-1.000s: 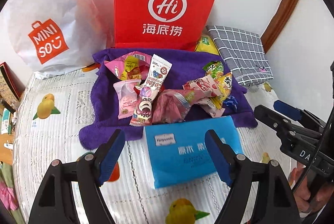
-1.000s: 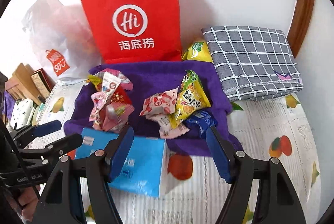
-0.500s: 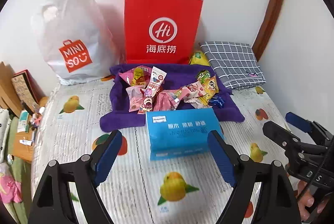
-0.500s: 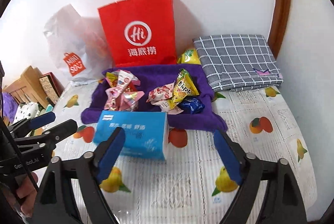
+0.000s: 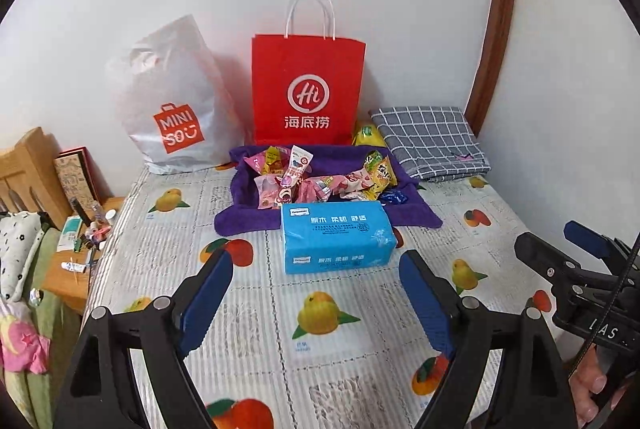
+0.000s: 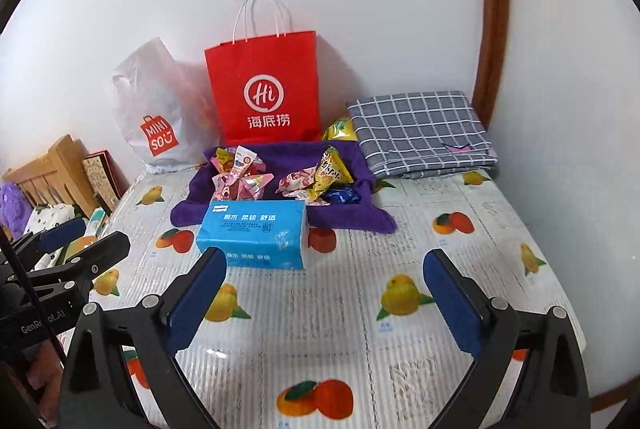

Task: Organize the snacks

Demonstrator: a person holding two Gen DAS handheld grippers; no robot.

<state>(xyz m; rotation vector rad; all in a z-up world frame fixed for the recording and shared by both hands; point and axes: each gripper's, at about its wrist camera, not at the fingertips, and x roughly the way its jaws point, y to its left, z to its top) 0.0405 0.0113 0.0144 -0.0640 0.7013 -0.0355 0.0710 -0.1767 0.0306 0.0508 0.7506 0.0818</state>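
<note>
While both grippers hover empty, left gripper jaws wide, right gripper jaws opening, snacks heaped crosswise on purple towel

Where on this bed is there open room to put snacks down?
Free: the fruit-print sheet in front of the blue tissue pack, and the strip right of the pack, below the grey checked cloth. Crowded: the purple towel, piled with snack packets, with the red bag and white bag behind it.
</note>
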